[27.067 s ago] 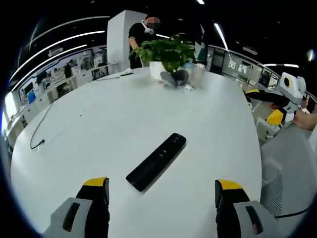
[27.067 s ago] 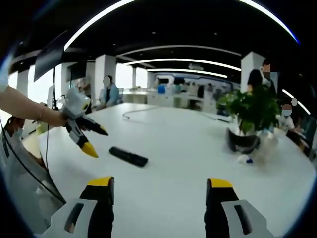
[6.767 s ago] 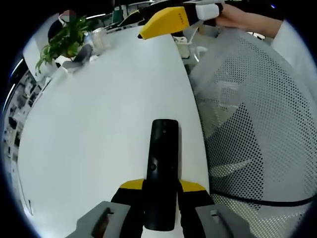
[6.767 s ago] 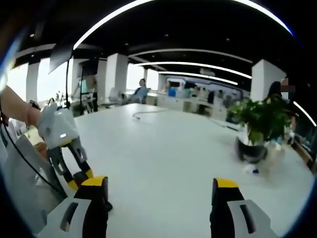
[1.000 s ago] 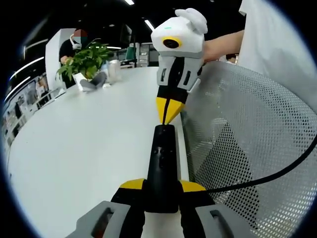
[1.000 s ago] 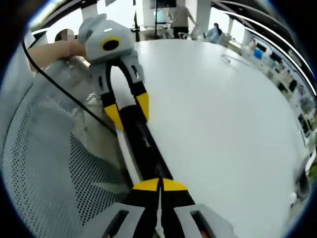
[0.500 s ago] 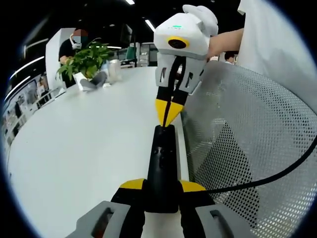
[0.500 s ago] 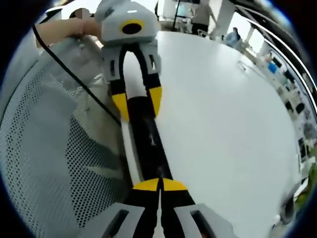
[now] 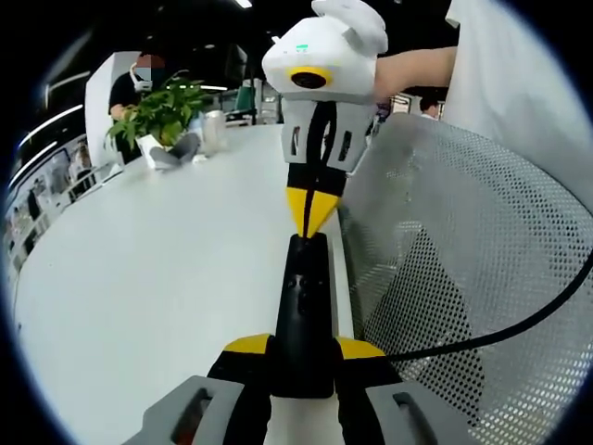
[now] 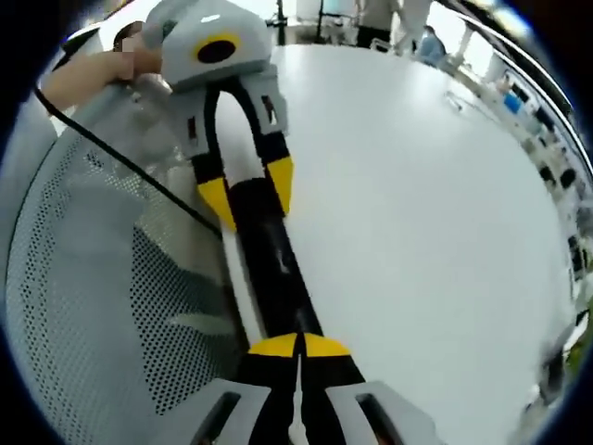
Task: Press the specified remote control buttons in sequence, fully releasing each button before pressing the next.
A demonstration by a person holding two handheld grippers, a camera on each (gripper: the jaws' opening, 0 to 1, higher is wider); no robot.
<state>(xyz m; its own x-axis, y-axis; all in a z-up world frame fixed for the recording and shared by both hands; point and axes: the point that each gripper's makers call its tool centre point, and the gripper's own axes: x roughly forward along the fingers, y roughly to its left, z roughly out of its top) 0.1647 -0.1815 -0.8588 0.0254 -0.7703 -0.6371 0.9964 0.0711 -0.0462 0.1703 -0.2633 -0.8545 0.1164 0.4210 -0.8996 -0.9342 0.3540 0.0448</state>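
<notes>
A black remote control is clamped at its near end by my left gripper, which is shut on it and holds it over the white table's edge. My right gripper comes down from above with its yellow tips shut together, touching the remote's far end. In the right gripper view the remote runs up from my shut right gripper to the left gripper, whose yellow fingers flank the remote's other end.
A grey mesh chair back stands right beside the table edge, also seen in the right gripper view. A black cable crosses it. A potted plant and small items stand at the table's far side, with a person behind.
The right gripper's body has shifted slightly left and straightened above the remote, its tip staying at the remote's far end. My left gripper keeps its hold.
</notes>
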